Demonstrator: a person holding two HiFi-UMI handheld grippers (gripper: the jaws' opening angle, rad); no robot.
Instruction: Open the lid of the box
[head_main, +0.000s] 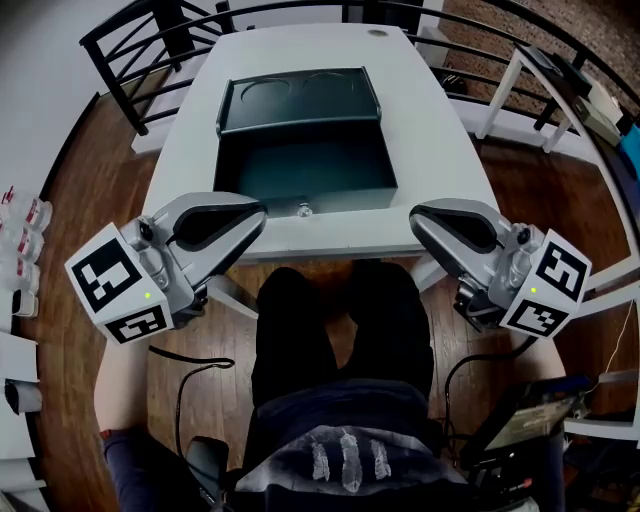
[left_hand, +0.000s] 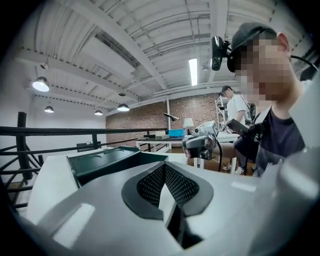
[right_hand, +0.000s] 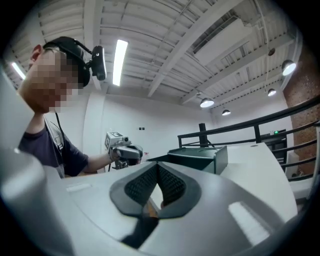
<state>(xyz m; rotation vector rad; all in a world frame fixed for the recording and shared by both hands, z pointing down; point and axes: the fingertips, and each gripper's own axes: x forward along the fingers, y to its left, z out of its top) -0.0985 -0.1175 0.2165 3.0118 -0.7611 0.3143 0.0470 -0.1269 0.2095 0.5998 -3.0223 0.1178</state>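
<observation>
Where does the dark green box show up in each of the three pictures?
Head view: the box sits top centre, its lid open.
Left gripper view: the box is left of centre.
Right gripper view: the box is right of centre.
Shared landmark: the white table under it.

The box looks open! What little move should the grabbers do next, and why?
Probably just rest them: the box stands open with its lid swung back, and the left gripper and right gripper are clear of it, jaws shut, empty.
</observation>
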